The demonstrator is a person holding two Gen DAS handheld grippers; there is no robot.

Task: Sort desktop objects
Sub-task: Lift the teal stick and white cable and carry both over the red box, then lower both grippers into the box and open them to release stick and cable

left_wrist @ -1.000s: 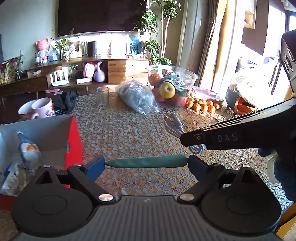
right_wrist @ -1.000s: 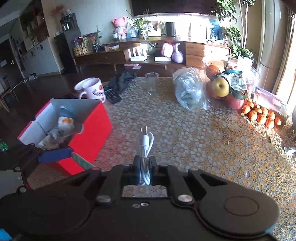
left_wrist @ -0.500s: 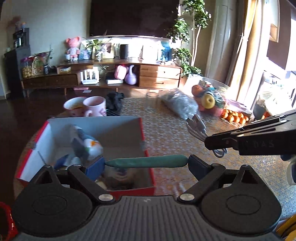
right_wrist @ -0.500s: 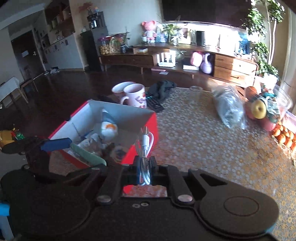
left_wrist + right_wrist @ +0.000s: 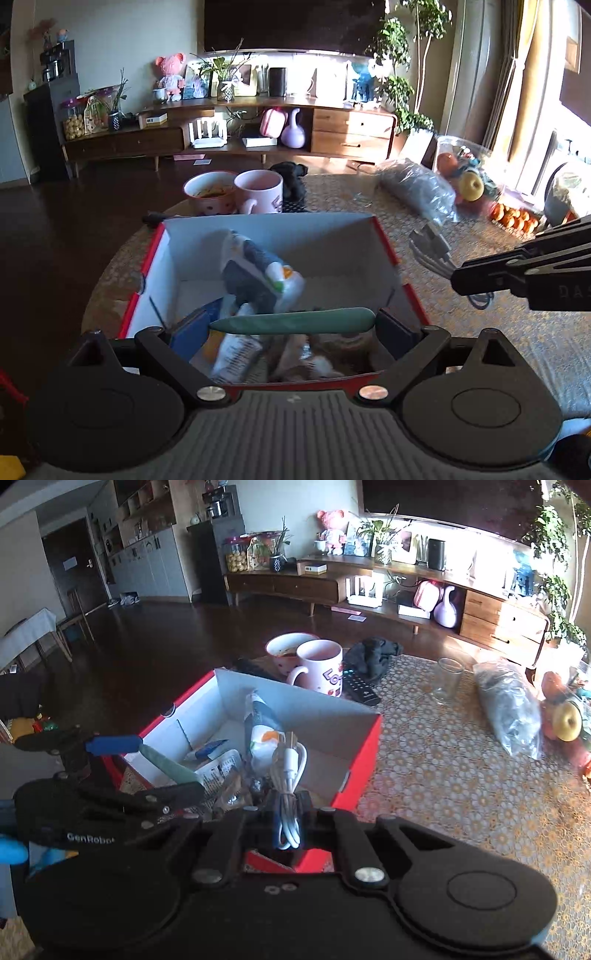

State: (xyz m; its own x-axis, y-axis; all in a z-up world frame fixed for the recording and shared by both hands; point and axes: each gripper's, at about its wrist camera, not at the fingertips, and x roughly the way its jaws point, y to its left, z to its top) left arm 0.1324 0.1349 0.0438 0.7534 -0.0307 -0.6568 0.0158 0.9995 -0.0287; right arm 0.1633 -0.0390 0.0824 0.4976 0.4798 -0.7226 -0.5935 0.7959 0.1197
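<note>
My left gripper (image 5: pixel 291 325) is shut on a teal green stick (image 5: pixel 295 320) held crosswise, above the near part of a red box with a white inside (image 5: pixel 386 240). The box holds a white and blue pouch (image 5: pixel 258 273) and several small packets. My right gripper (image 5: pixel 290 805) is shut on a coiled white USB cable (image 5: pixel 290 771), above the box's near right corner (image 5: pixel 362 753). The right gripper and cable also show in the left wrist view (image 5: pixel 432 251), to the right of the box. The left gripper with the stick shows in the right wrist view (image 5: pixel 162 764).
Two pink mugs (image 5: pixel 258 192) and a black remote (image 5: pixel 360 686) stand behind the box. A glass (image 5: pixel 447 679), a grey plastic bag (image 5: pixel 511 709), a fruit bowl (image 5: pixel 469 177) and small oranges (image 5: pixel 513 218) lie to the right on the patterned tablecloth (image 5: pixel 461 775).
Both grippers have moved left from over the tablecloth to over the red box, each still holding its object.
</note>
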